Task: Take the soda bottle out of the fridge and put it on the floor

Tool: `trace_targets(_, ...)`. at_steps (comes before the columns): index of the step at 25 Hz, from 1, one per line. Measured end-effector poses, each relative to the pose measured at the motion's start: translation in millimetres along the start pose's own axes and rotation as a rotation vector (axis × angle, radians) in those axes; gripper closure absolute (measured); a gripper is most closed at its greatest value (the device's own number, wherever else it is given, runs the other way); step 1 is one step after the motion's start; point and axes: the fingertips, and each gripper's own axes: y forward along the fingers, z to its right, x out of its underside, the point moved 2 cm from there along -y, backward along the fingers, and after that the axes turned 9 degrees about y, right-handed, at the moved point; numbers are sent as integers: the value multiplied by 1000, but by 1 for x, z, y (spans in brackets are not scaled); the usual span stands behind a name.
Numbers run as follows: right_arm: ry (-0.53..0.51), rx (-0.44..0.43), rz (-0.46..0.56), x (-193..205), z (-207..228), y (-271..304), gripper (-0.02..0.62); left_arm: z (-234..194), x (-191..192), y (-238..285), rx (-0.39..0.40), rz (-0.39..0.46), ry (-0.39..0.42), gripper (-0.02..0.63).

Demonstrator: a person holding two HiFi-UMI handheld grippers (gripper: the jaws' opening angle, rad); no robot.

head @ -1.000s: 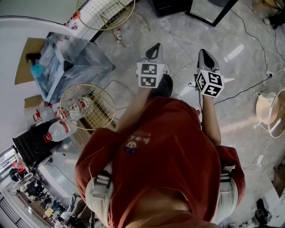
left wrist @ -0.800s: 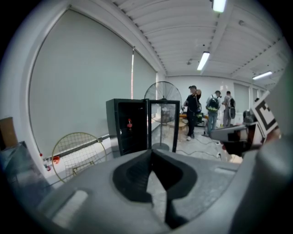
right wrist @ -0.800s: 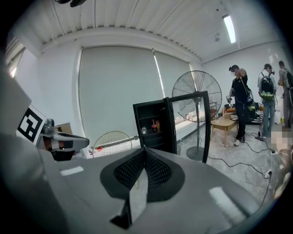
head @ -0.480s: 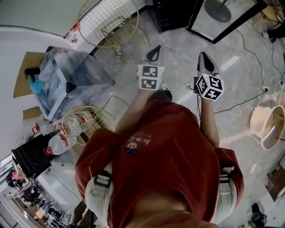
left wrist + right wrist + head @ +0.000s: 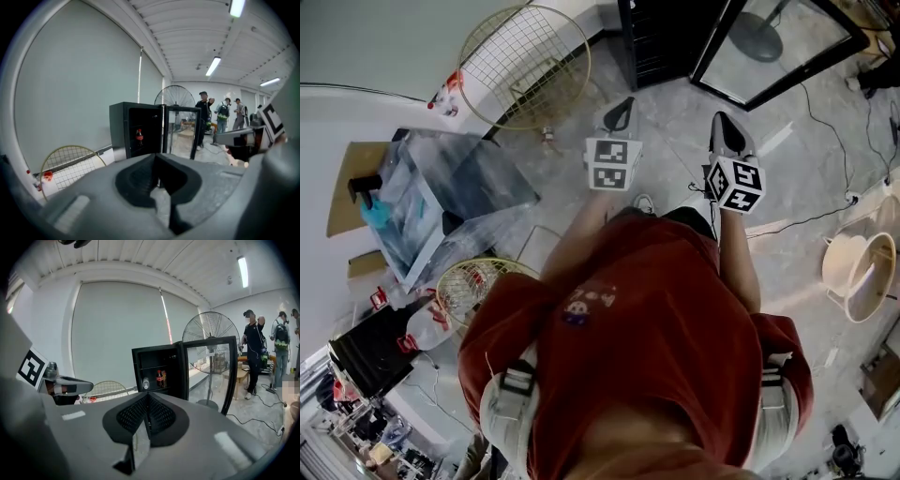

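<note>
A black mini fridge point(image 5: 661, 33) stands ahead with its glass door point(image 5: 773, 42) swung open. Seen from the right gripper view, a dark soda bottle point(image 5: 159, 378) with a red label stands on a shelf inside, beside a clear bottle point(image 5: 146, 384). The left gripper view shows the soda bottle point(image 5: 139, 138) too, inside the fridge point(image 5: 133, 131). My left gripper point(image 5: 623, 103) and right gripper point(image 5: 720, 122) are held side by side in front of my chest, pointing at the fridge from a distance. Both are shut and hold nothing; the left gripper point(image 5: 156, 159) and right gripper point(image 5: 148, 397) show their pads pressed together.
A round gold wire rack point(image 5: 523, 66) leans left of the fridge, a second one point(image 5: 478, 281) sits by my left side, and a glass table point(image 5: 441, 187) stands between them. A standing fan point(image 5: 208, 333) is behind the door. Cables point(image 5: 806, 220) cross the floor. People point(image 5: 255, 352) stand at the right.
The fridge and its open door have come further into the head view from the top as I walk toward them. Both grippers stay shut and side by side.
</note>
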Motion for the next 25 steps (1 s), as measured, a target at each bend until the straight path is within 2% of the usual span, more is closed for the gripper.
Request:
trace_targets(9,2,-23,-26,1,32,54,595,-4,-7,50,-12,-22,22,606)
trace_targets(16,-28,-102,-47,-40,78,129,595,-19,-29,118,-108,-48,-4,606)
trace_targets(25,-63,-243,-99,-100,153,220,595,-10,-71,206,-267,-96,-58,606)
